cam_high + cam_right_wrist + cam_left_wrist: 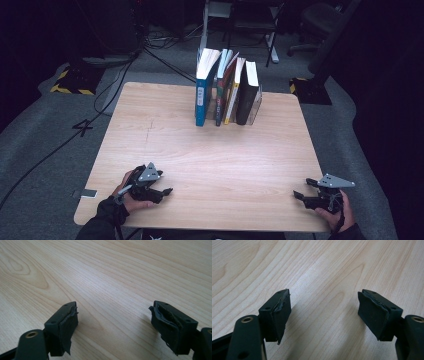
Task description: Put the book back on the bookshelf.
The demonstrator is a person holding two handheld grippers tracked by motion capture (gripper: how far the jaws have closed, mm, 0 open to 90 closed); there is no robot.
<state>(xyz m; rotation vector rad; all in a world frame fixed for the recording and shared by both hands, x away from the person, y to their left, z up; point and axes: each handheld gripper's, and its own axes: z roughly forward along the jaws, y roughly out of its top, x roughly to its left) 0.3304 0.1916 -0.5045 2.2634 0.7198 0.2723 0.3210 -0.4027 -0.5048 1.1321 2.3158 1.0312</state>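
At the far edge of the table (pixel 165 150) we see a clear bookend rack (pixel 257 107) holding a row of upright books (pixel 227 87), their spines facing us: a blue book (pixel 202 95) at the left end, a black book (pixel 247 95) at the right end, thinner ones leaning between them. Each book's long axis runs up from the tabletop, the tops tilted slightly away. Well apart from them, at the near edge, we hold the left gripper (pixel 167 191) and the right gripper (pixel 296 196) low over bare wood, tips pointing toward each other. Both claws are spread with nothing between the pads (pixel 283 315), as the right gripper view also shows (pixel 67 327).
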